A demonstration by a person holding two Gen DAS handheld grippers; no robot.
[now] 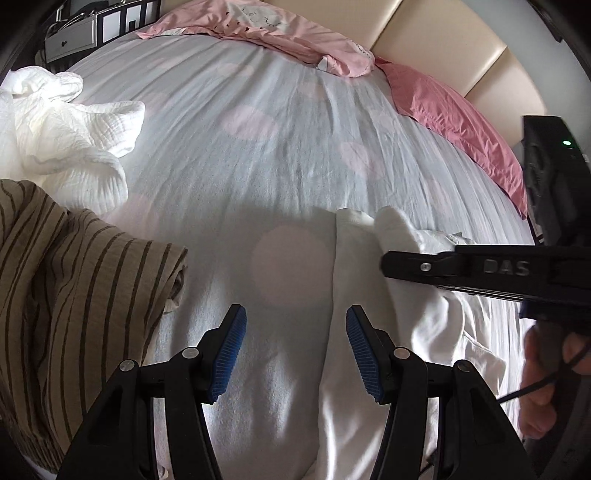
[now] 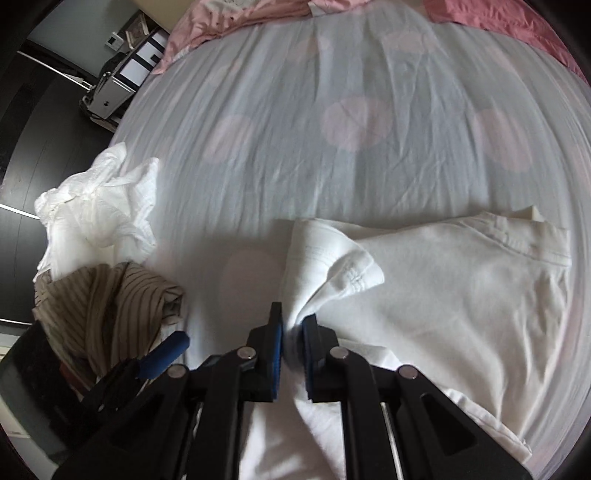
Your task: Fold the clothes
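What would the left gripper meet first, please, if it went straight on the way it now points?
Most likely the pale dotted bed sheet, right by the white T-shirt's folded edge; the open left gripper holds nothing, though depth is unclear.

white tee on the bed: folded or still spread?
Partly folded: the white tee lies mostly flat, one sleeve turned over its body. The right gripper is shut on its edge.

Bed: a pale dotted sheet (image 2: 295, 155) is spread across it.
Near side: a white T-shirt (image 2: 443, 295) is laid flat.
Left: a white crumpled garment (image 2: 99, 210) and a striped garment (image 2: 110, 302) are heaped.
Far end: pink bedding (image 1: 280, 33) is piled.
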